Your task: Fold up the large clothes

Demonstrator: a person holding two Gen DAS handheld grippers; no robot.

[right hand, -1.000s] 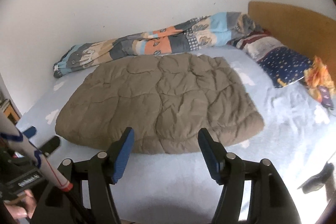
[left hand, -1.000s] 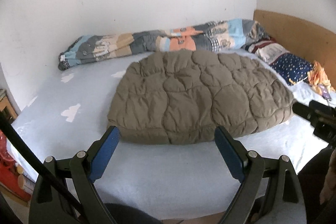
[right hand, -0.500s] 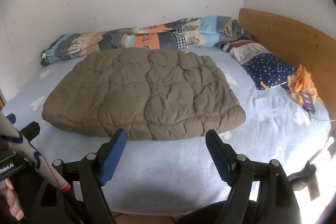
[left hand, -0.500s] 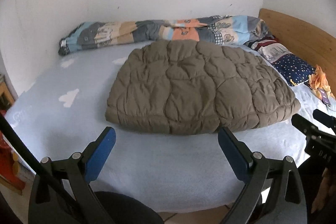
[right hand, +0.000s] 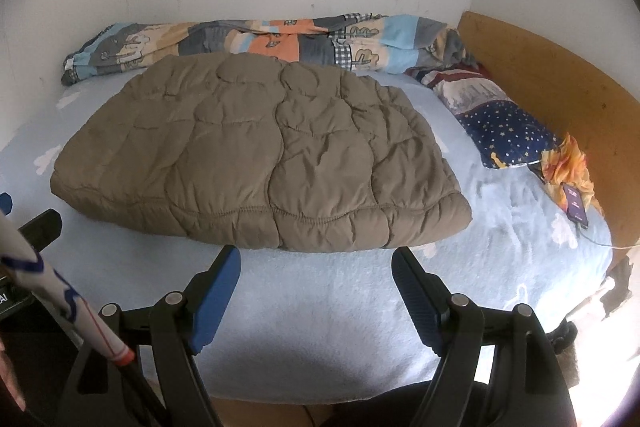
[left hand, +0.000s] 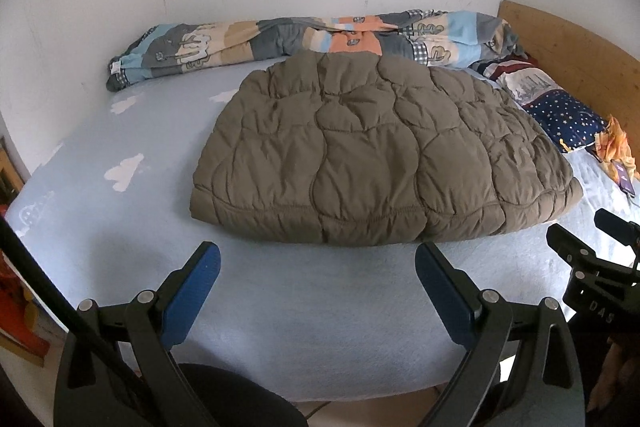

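Soft daylight on my feeds, pretty even across the bed [right hand: 328, 311], with 1 blown-out glare patch at its lower right corner in the right wrist view. Heavy fisheye bending plus black vignette at all 4 corners. Focus looks sharp around the bed's middle, shadows faint.
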